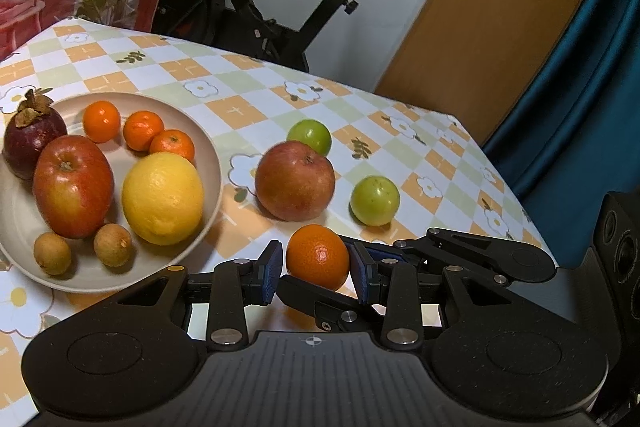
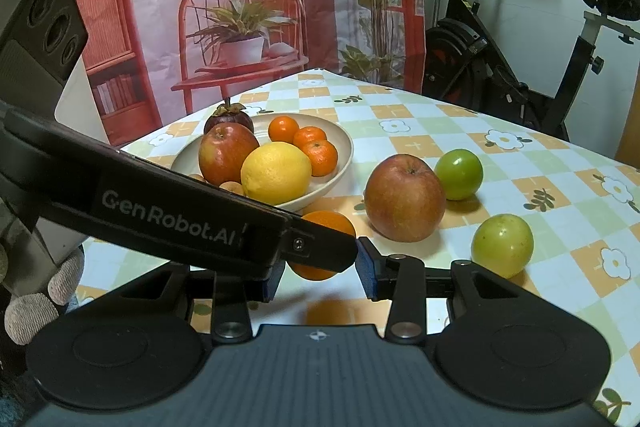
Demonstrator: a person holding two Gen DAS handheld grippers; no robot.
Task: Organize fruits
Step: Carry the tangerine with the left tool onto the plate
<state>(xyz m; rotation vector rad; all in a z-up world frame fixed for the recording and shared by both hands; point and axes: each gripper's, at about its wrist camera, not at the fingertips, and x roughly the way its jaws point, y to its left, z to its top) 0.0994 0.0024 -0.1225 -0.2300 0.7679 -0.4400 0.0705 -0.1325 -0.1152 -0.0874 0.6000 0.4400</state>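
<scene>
Orange mandarin [image 1: 317, 255] sits on the checkered tabletop [image 1: 224, 107], just beside the beige bowl [image 1: 208, 151] of fruit. A red apple [image 1: 295, 180] and two green fruits lie beyond it. Left gripper [image 1: 316, 273] and right gripper [image 2: 320, 269] both narrow, crossing, each straddling the mandarin; contact unclear.

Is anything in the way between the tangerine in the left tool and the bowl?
Nothing visible blocks it. The tangerine sits in the left tool, and only bare tablecloth lies between it and the bowl's near rim.
</scene>
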